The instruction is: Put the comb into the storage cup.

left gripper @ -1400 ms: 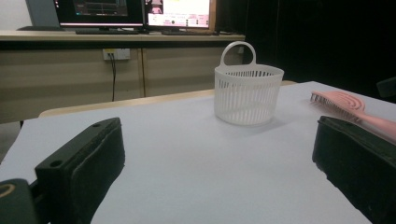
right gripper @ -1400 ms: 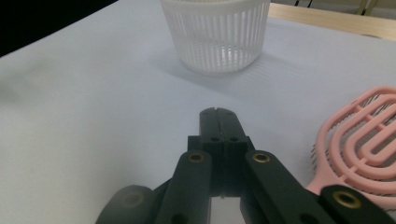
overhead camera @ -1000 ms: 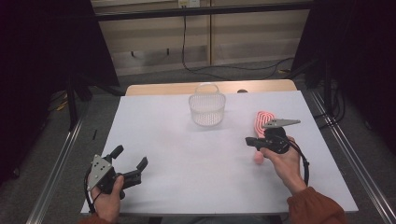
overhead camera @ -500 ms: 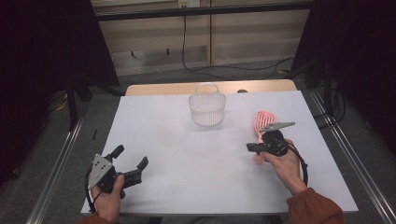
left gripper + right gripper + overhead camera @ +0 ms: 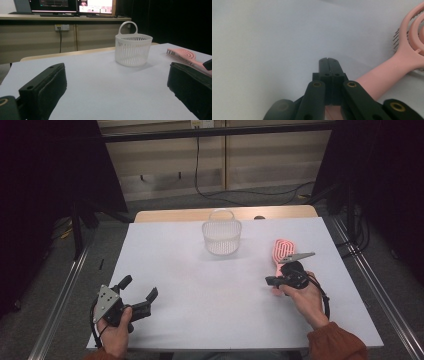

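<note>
A pink hairbrush [image 5: 284,251] lies flat at the right of the white table [image 5: 200,320], its head pointing away from me. My right gripper [image 5: 269,281] hovers over the brush's handle with its jaws pointing left. In the right gripper view the jaws [image 5: 328,60] are pressed together with nothing between their tips, and the pink handle [image 5: 387,77] runs under and beside them. A white slotted basket [image 5: 221,237] with a loop handle stands upright at the table's far middle. My left gripper [image 5: 139,287] rests open at the near left; its view shows the basket [image 5: 132,50] and brush [image 5: 182,55] ahead.
A wooden strip [image 5: 225,214] edges the far side of the table. Metal rails [image 5: 65,295] run along both sides on the floor. Black curtains stand left and right, and cables lie on the floor behind. A desk with monitors [image 5: 75,5] is in the background.
My right hand has drawn slightly toward me and left over the brush handle. The brush, the basket and the left gripper stay where they were.
</note>
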Tool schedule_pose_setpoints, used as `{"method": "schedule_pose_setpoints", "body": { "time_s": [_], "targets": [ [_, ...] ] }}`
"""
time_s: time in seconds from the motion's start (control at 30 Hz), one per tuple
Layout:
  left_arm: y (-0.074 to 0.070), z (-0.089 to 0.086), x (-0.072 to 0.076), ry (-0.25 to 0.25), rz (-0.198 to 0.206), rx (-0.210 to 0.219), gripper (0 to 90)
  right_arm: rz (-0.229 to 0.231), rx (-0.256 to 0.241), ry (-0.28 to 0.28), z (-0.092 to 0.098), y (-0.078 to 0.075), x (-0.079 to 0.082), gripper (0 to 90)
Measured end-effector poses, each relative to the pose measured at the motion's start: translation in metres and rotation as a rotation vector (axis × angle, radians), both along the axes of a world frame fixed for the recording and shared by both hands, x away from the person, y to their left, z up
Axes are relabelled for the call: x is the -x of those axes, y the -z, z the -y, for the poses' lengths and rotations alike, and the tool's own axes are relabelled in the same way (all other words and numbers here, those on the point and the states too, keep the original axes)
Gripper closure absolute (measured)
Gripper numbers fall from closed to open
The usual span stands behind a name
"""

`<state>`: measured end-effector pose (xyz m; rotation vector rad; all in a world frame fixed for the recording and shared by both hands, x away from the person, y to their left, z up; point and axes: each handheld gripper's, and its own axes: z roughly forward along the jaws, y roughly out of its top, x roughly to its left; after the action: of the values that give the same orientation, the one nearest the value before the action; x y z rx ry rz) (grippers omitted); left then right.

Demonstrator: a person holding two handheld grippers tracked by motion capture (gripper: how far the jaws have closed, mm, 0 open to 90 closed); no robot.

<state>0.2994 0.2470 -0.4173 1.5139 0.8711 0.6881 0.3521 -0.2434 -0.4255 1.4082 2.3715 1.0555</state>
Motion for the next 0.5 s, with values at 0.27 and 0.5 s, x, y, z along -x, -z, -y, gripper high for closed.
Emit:
{"method": "schedule_pose_setpoints", "body": {
  "time_s": [0.27,0.5],
  "targets": [
    [0.0004,-0.001,-0.0005,0.0,-0.007,-0.002,2.4,-0.018,0.012,0.002,0.0024,0.0029,0.0017,90.0],
    [0.0007,-0.001,-0.0008,-0.002,-0.01,-0.006,2.4,-0.017,0.016,0.002,0.0047,0.0036,0.0037,90.0]
  ]
}}
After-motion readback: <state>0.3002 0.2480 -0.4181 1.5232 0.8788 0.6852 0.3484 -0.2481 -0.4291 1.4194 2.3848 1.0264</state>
